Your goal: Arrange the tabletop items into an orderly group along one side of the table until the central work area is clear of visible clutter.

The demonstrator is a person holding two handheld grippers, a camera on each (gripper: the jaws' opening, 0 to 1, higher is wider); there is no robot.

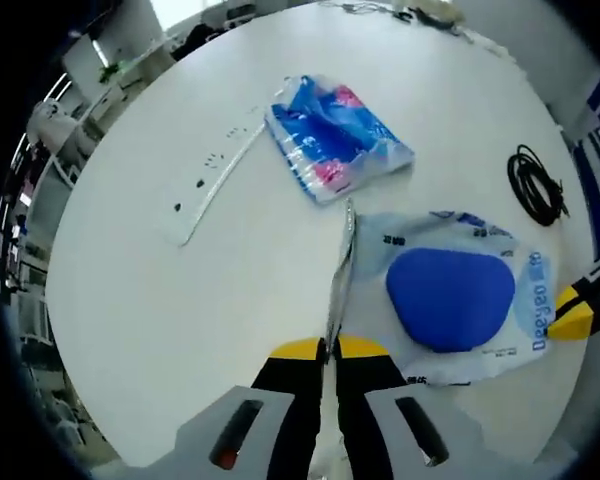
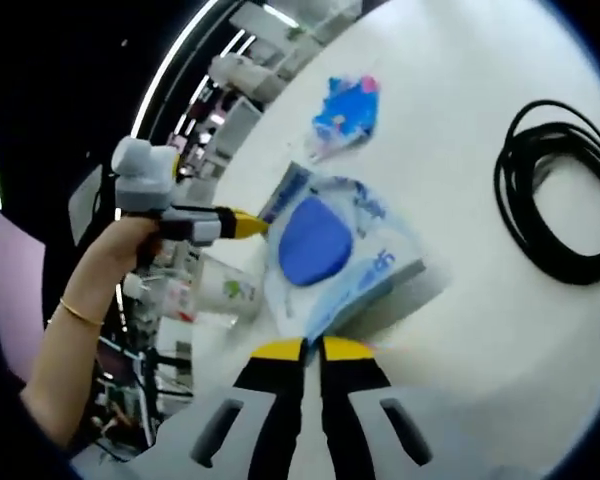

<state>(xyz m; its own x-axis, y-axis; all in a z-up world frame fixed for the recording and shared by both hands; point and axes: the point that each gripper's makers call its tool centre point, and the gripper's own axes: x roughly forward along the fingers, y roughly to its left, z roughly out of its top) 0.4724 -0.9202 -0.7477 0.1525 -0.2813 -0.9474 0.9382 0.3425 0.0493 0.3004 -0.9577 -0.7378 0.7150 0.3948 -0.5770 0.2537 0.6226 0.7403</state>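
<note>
Left gripper (image 1: 329, 347) clamped on edge of clear bag (image 1: 450, 300) with blue pad inside, right gripper (image 2: 312, 347) clamped on its opposite edge, bag raised over white table (image 1: 160, 300); blue-pink packet (image 1: 335, 135) and black cable coil (image 2: 560, 190) lie beyond, coil partly cut off

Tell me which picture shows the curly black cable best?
The right gripper view: there the coiled black cable lies large and close on the round white table, each loop plain to see. In the left gripper view, the same cable is small, a thin bundle near the table's far edge, with its loops harder to tell apart.
</note>
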